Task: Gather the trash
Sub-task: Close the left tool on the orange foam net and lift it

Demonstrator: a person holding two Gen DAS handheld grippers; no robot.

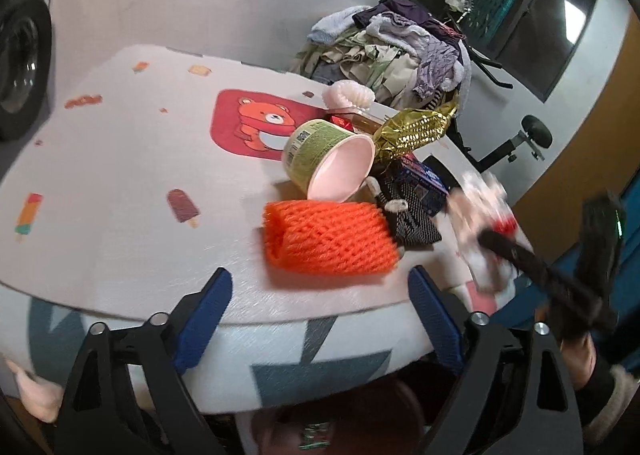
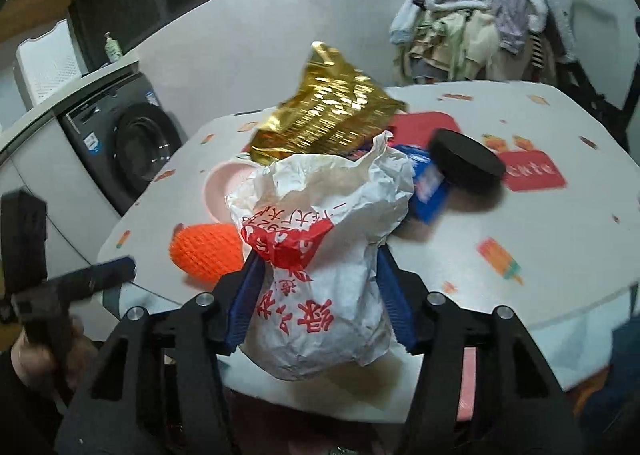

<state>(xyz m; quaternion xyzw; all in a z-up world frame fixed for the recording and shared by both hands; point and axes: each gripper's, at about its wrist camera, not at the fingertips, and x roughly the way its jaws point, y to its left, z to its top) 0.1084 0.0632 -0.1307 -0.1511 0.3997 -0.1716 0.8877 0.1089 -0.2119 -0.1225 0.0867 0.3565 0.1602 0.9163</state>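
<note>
Your right tool [image 2: 318,291] pinches the paper bag [image 2: 320,255]; your left tool [image 1: 320,319] gapes empty, the orange net [image 1: 330,239] just ahead.

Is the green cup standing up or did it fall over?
It fell over. The green cup lies on its side on the table, its pink inside facing outward, above the orange net.

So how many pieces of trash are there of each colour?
Orange: 1, foam net sleeve
Gold: 1, foil wrapper
Green: 1, paper cup
White with red print: 1, paper bag
Blue: 1, carton
Black: 1, round lid
Total: 6
</note>
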